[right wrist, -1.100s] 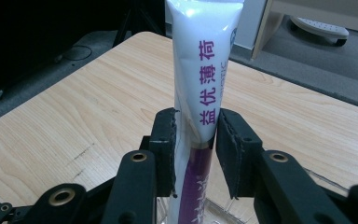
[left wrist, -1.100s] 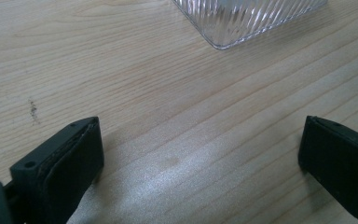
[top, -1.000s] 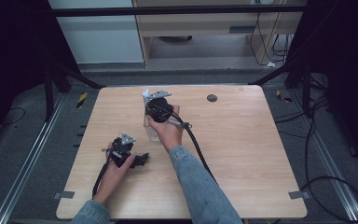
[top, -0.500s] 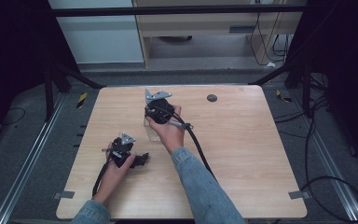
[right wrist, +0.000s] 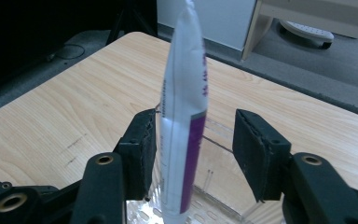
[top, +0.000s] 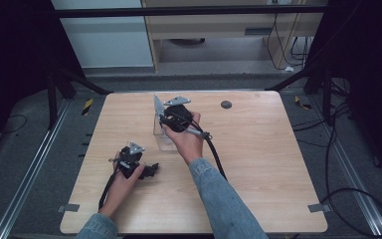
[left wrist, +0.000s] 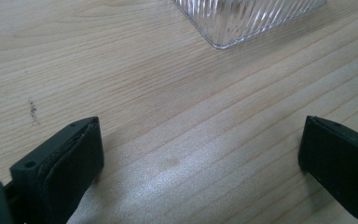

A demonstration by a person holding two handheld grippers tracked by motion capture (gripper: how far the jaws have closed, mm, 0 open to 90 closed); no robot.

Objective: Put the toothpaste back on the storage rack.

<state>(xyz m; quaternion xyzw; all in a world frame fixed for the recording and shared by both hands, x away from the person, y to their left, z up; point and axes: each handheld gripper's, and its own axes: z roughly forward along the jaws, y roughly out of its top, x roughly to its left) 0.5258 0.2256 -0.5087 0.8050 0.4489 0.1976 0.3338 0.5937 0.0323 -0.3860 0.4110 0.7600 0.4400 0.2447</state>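
The wooden table (top: 258,164) carries a clear ribbed container (top: 163,135) near its middle; a white and purple tube (right wrist: 182,116) stands upright inside this container. The right gripper (right wrist: 193,144) is above the container, its jaws spread around the tube, one jaw beside it; the left gripper (left wrist: 200,163) is near the container, low over bare wood, jaws wide apart and holding nothing.

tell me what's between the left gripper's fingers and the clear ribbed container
Only bare wooden table, as the left gripper view shows: the left gripper sits open, short of the clear ribbed container.
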